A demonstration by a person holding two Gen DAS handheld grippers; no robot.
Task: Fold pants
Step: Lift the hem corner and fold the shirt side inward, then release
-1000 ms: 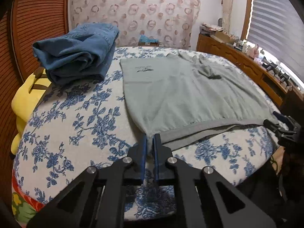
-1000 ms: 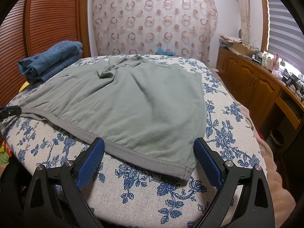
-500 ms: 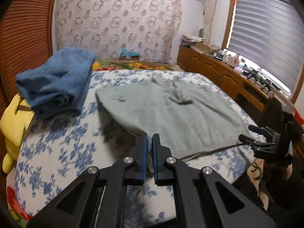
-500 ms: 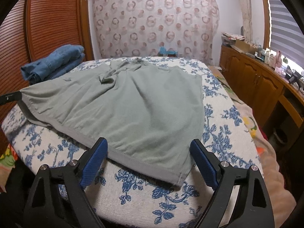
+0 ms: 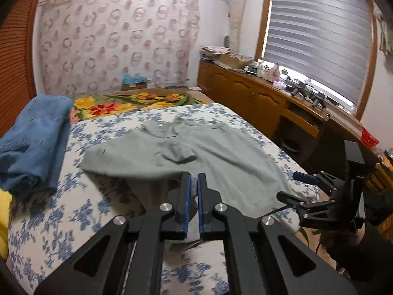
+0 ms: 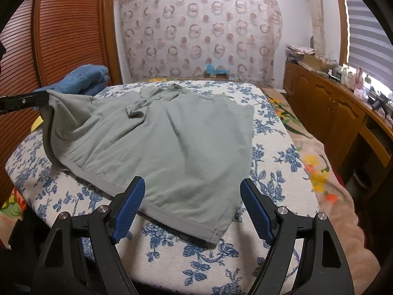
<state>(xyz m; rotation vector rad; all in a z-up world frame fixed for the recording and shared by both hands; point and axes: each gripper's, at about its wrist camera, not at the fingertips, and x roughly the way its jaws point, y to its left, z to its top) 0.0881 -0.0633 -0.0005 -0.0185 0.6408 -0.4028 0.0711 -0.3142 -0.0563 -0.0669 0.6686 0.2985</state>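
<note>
Grey-green pants lie spread on the blue-flowered bed cover. My left gripper is shut on the near left corner of the grey pants and holds that corner up off the bed; from the right wrist view the same gripper shows at the left edge with cloth hanging from it. My right gripper hovers over the near right corner. Its jaws are closing, the hem lies below and between them, and the pads do not press on it.
Folded blue jeans sit on the bed's far left, over something yellow. A wooden cabinet with clutter runs along the right under a blinded window. A slatted wardrobe door stands left. A flowered blanket covers the bed's right side.
My left gripper has lifted the pants' left corner up and carried it over the bed, so that side now hangs in folds. The right gripper's jaws have narrowed a little.
</note>
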